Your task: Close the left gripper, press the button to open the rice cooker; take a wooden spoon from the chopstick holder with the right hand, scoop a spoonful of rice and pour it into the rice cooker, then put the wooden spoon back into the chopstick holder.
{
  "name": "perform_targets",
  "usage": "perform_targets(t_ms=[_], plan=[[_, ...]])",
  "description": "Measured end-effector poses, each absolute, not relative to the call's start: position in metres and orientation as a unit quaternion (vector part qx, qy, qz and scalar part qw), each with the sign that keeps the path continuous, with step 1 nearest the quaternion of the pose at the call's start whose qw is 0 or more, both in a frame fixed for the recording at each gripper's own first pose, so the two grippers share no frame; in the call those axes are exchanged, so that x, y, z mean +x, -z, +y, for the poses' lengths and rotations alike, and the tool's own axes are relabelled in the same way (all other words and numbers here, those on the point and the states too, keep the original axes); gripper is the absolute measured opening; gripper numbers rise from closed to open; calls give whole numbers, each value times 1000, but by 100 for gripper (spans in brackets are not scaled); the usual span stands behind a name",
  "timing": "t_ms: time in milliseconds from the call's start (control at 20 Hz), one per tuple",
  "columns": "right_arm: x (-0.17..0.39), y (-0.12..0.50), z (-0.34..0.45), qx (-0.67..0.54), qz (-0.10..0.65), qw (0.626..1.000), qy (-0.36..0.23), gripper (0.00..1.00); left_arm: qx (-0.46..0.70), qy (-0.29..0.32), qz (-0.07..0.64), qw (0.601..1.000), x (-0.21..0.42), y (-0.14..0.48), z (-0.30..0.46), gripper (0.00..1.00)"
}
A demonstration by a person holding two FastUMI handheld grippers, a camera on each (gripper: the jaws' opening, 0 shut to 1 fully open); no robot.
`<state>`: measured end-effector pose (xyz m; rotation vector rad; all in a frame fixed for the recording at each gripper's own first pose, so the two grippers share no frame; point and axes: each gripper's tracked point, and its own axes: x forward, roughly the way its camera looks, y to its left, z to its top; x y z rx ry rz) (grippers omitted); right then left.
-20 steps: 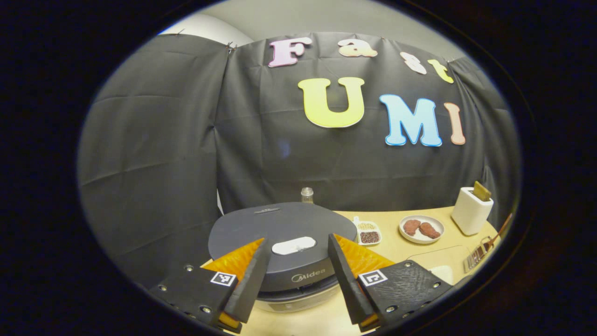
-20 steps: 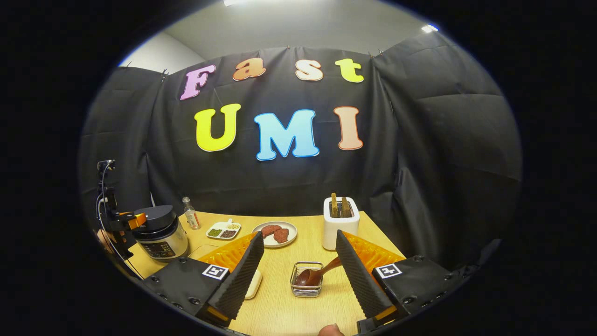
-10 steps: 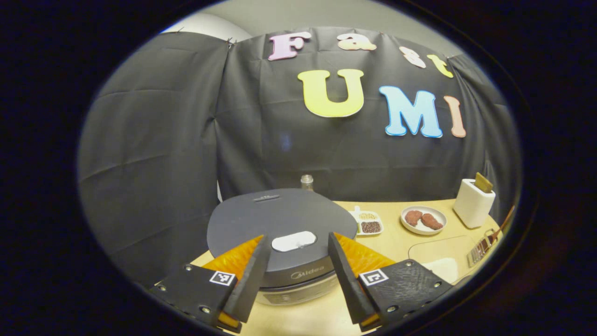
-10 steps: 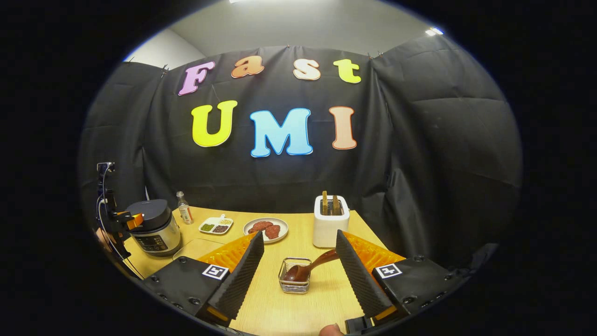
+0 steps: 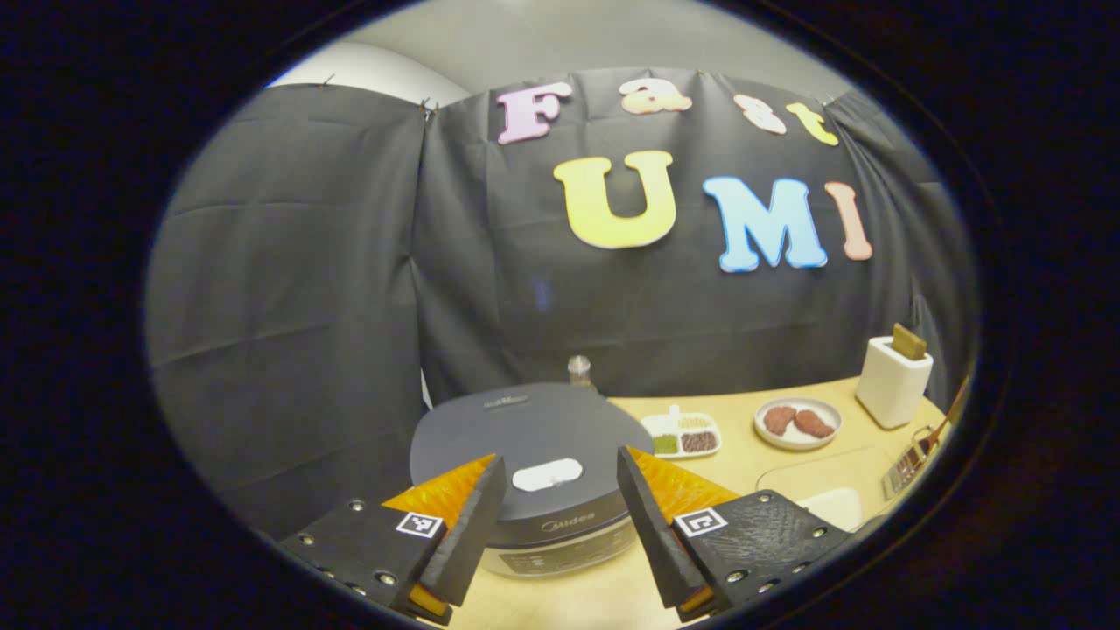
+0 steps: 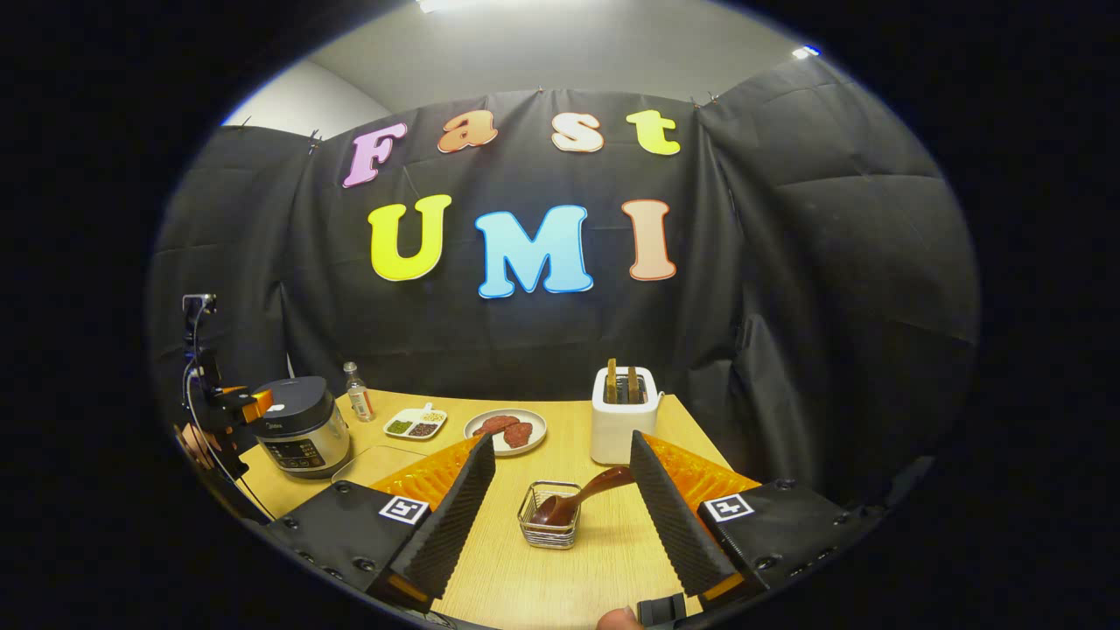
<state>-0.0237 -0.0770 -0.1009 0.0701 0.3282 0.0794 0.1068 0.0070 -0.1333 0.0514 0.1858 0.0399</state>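
Note:
The rice cooker (image 5: 534, 429) stands right ahead with its dark lid down and a white button (image 5: 547, 474) near the front rim. My left gripper (image 5: 558, 457) hovers open just in front of it, one finger on each side of the button and touching nothing. In the right gripper view, a wire chopstick holder (image 6: 549, 527) holds a wooden spoon (image 6: 582, 494), bowl down, handle leaning right. My right gripper (image 6: 561, 437) is open above and short of the holder. The cooker (image 6: 302, 424) sits far left there, the left gripper (image 6: 236, 407) beside it.
A white toaster (image 6: 624, 426), a plate of meat (image 6: 506, 430), a divided dish of beans (image 6: 415, 424) and a small bottle (image 6: 356, 402) line the back of the wooden table (image 6: 525, 586). A clear box (image 5: 822, 477) with white rice lies right of the cooker.
The left gripper has drawn back a little from the cooker, which now looks smaller. The right gripper's view has shifted slightly, with the holder sitting farther left. Both stay open.

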Motion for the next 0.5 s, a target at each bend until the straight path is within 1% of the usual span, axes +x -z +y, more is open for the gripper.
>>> perform_targets(t_ms=[150,300,500], plan=[[-21,89,-74,29,148,988,-44,98,22,9,49,999,77,77,-23,80],[-20,74,-60,19,124,991,-49,98,24,34,39,998,54,47,-41,80],[-30,62,-40,18,113,992,-49,98,19,72,18,997,23,15,-55,80]])
